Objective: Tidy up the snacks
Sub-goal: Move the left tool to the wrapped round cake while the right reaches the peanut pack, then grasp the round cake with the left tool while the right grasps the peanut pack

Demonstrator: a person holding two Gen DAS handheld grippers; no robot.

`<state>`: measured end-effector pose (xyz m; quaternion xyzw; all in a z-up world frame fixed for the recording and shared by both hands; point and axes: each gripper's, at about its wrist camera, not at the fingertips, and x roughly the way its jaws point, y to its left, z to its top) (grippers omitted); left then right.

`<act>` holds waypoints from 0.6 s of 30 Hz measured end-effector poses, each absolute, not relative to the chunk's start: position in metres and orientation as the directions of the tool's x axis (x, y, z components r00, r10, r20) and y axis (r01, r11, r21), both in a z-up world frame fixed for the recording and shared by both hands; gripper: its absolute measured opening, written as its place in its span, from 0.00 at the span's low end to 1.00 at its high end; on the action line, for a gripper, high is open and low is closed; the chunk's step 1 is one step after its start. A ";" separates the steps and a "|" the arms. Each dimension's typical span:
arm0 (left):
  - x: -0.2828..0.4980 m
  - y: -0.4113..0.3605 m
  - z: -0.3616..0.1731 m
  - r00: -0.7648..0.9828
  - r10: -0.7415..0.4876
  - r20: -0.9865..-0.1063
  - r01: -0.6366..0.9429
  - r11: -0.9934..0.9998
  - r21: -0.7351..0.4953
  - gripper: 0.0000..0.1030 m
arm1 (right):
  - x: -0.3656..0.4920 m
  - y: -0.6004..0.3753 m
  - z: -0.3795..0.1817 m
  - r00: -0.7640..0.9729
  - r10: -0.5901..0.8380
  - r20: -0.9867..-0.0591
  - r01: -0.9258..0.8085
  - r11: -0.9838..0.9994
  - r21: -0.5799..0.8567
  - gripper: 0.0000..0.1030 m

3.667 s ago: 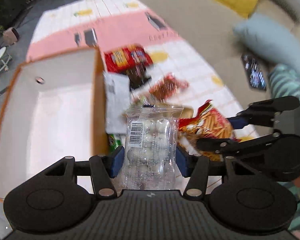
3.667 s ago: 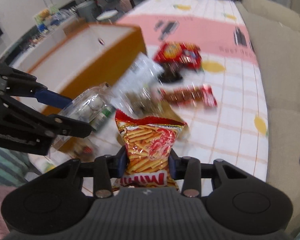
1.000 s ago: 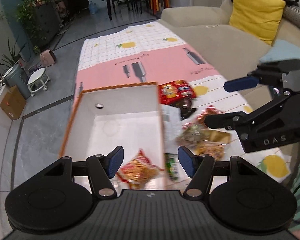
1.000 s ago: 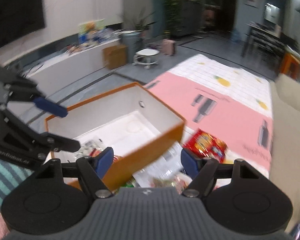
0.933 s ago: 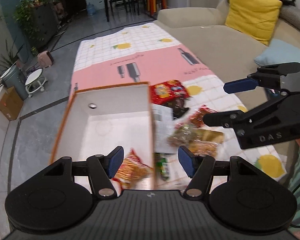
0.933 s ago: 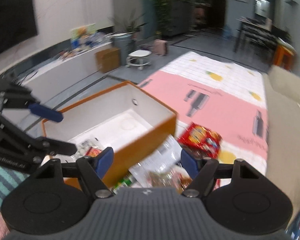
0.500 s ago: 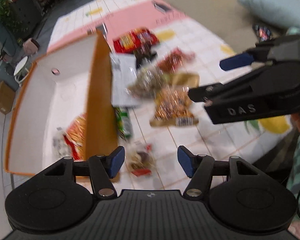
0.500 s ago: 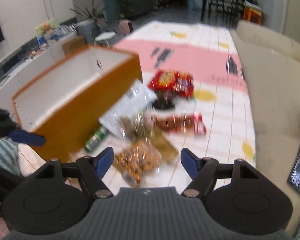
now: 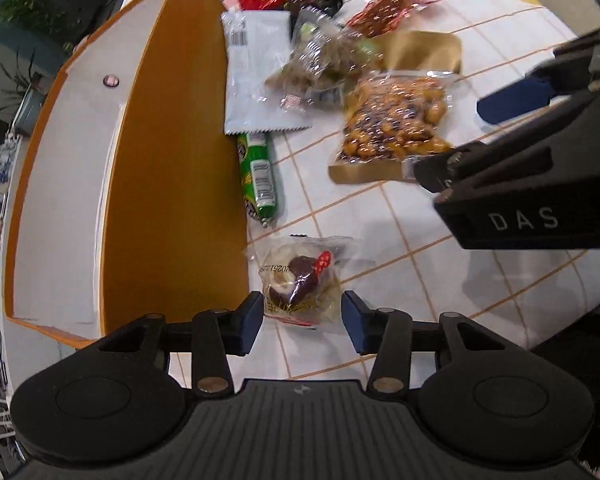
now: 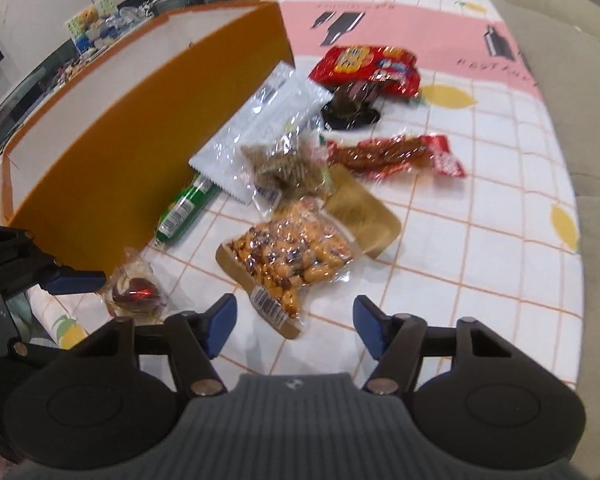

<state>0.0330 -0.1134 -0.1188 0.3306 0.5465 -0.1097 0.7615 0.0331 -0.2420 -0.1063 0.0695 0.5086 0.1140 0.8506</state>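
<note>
In the left wrist view the left gripper point(image 9: 302, 318) is wide open at the lower centre, its jaws on both sides of a small clear packet with a chocolate-coated pastry point(image 9: 300, 280), not pressing it. The packet lies on the checked surface point(image 9: 400, 272) beside the orange box point(image 9: 172, 184). In the right wrist view the right gripper point(image 10: 296, 326) is also wide open and holds nothing; the peanut bag point(image 10: 288, 258) lies just ahead of it. A green tube point(image 9: 256, 174) lies along the box wall.
</note>
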 end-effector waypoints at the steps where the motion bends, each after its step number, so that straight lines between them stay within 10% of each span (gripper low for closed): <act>1: 0.035 -0.112 -0.119 0.375 0.195 -0.906 0.523 0.763 0.380 0.50 | 0.036 -0.241 -0.110 0.449 0.270 -0.852 -0.129 0.963 0.237 0.54; 8: 0.044 -0.098 -0.116 0.343 0.120 -0.932 0.475 0.834 0.282 0.39 | 0.040 -0.236 -0.121 0.436 0.267 -0.859 -0.155 0.963 0.221 0.15; 18: 0.048 -0.092 -0.101 0.309 -0.164 -0.937 0.479 0.878 0.004 0.33 | 0.022 -0.255 -0.115 0.376 0.225 -0.899 -0.106 0.974 0.199 0.11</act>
